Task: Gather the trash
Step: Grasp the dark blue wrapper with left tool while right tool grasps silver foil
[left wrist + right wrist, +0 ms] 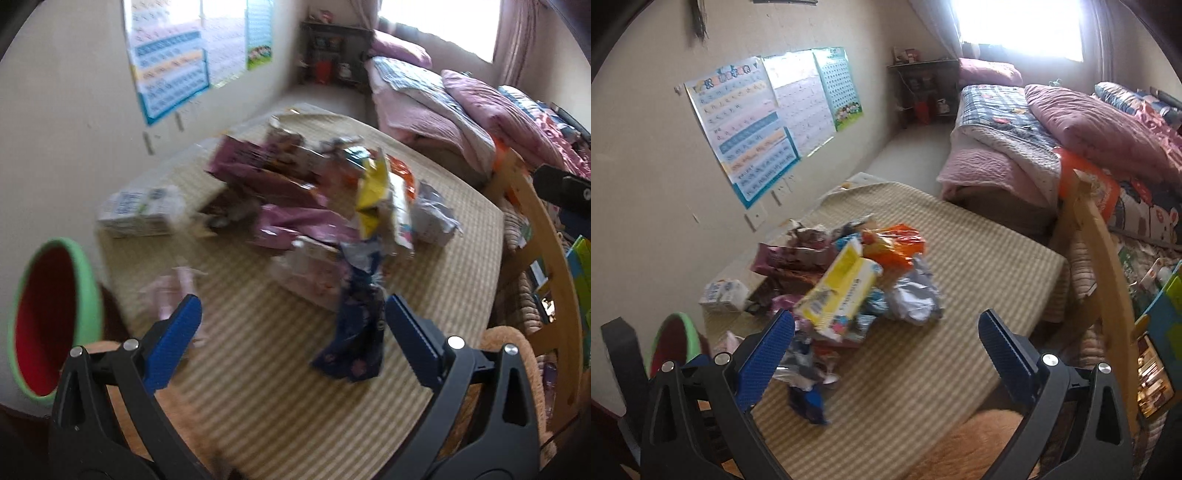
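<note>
Two spread, empty grippers hover above a heap of trash on a striped table.

The table with the beige striped woven cloth stands by the wall, and a bed with pink and blue quilts is behind it. The heap of crumpled wrappers and boxes lies in the middle of the cloth. A round bin with green rim and red inside is at the left table edge. A dark blue wrapper lies nearest, between the blue pads of the left gripper; contact is unclear. The right gripper is also wide apart, holding nothing.
</note>
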